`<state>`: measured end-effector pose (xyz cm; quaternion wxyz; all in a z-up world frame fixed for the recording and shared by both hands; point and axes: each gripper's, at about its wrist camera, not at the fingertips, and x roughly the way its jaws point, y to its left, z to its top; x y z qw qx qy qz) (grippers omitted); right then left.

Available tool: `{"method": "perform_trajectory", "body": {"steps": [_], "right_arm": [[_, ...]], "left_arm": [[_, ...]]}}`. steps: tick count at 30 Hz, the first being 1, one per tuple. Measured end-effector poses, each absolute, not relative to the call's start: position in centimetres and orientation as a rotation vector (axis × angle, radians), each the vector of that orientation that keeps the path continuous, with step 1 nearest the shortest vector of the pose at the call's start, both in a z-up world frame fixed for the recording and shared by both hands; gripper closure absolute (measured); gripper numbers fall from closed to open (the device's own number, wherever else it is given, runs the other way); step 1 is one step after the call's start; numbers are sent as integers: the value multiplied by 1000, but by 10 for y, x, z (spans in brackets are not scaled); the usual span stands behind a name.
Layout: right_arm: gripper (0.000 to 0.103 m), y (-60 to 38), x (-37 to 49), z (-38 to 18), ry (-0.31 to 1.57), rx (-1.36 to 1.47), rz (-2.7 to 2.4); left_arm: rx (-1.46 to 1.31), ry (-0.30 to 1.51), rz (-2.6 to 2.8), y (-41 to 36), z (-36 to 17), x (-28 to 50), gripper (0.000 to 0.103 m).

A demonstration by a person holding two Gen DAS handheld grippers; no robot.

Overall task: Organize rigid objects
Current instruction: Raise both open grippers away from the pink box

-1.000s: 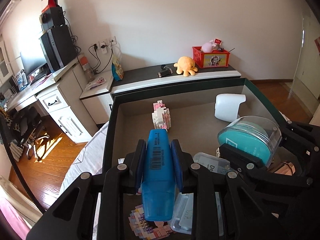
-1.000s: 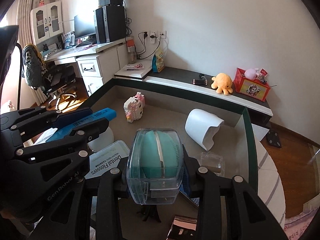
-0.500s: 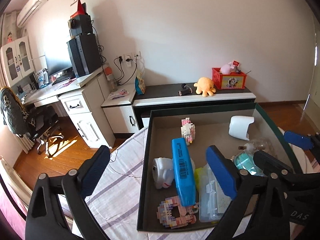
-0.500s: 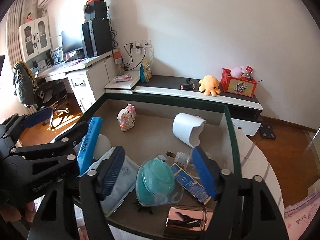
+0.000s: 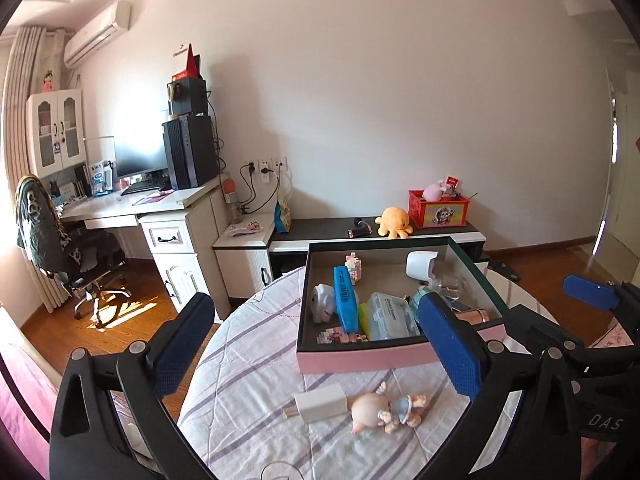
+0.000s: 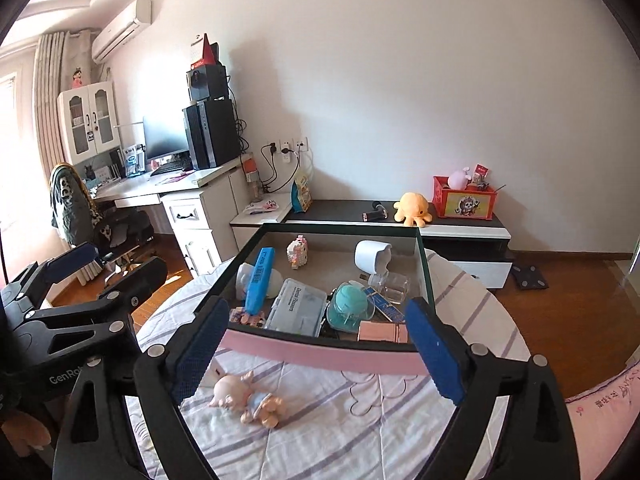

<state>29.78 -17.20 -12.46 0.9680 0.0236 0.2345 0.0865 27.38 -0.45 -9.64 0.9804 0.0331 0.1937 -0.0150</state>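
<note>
A pink-sided box (image 5: 362, 357) (image 6: 320, 354) sits on a round table and holds a blue stapler-like case (image 5: 345, 298) (image 6: 259, 280), a teal round container (image 6: 350, 307), a floss box (image 5: 387, 315), a white cup (image 5: 418, 265) and block figures. A baby doll (image 5: 386, 408) (image 6: 250, 398) and a white charger (image 5: 320, 402) lie on the cloth in front of the box. My left gripper (image 5: 320, 356) is open and empty, above the doll and charger. My right gripper (image 6: 318, 350) is open and empty, over the box's near wall.
The table has a striped white cloth (image 5: 256, 360). Behind it stand a low black-and-white cabinet (image 5: 400, 232) with an orange plush and red crate, a white desk (image 5: 160, 216) with a computer, and an office chair (image 5: 60, 248). Wooden floor surrounds the table.
Both grippers let go of the blue case and the teal container into the box, opened wide, and pulled back and up; the doll and charger have come into view.
</note>
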Motion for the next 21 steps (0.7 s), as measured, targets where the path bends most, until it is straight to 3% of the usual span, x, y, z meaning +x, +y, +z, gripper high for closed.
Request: {"method": "perform_trajectory", "body": {"steps": [10, 13, 21], "right_arm": [[11, -173, 188, -101, 367, 28, 137], [0, -174, 163, -93, 334, 16, 116], [0, -170, 118, -76, 266, 3, 123]], "left_arm": [[40, 292, -50, -2, -73, 167, 0], [29, 271, -60, 1, -66, 145, 0], [49, 205, -36, 4, -46, 103, 0]]}}
